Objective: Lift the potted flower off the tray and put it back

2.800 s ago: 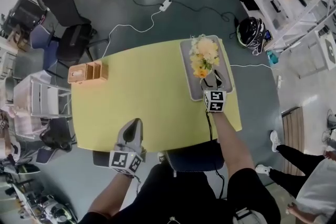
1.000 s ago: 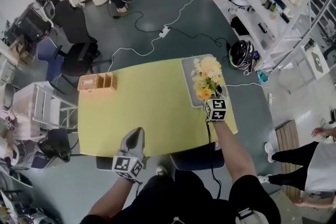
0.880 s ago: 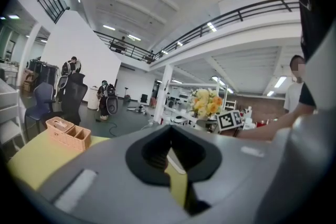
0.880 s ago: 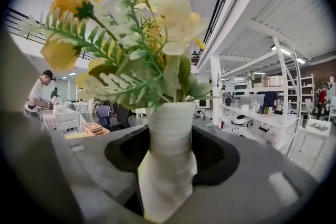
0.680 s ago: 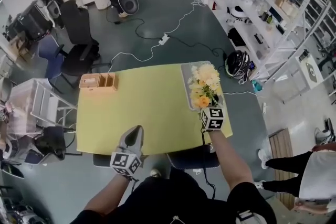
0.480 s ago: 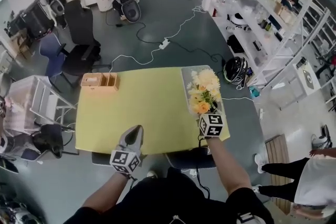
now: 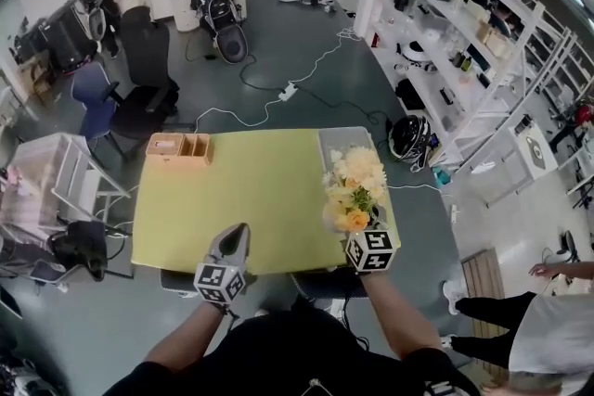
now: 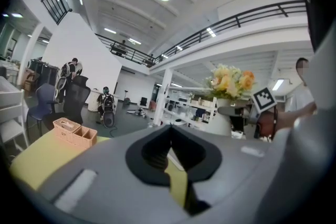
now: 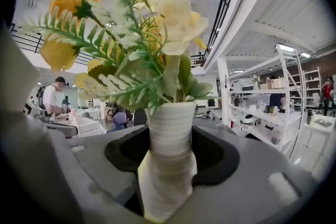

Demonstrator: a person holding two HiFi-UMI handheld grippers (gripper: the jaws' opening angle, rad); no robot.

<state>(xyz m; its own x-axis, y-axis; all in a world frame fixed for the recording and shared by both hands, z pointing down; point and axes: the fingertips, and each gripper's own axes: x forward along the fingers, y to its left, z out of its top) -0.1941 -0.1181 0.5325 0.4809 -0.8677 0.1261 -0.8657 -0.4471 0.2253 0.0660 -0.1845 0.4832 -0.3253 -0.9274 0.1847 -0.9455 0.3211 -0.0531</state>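
Right hand-held gripper [image 7: 362, 232] grasping potted flower [image 9: 167, 144] by its white ribbed pot, held off the tray [image 7: 336, 144].
Flower sits over tabletop [image 7: 251, 199] near right corner; grey tray at far right corner. Left hand-held gripper [image 8: 169, 157] clenched, nothing in it, at near edge. Pink organiser box [image 7: 179, 148] at far left corner. Helmet [image 7: 408, 139] and power strip [image 7: 289, 92] on floor beyond far edge, shelving [image 7: 464, 42] right.
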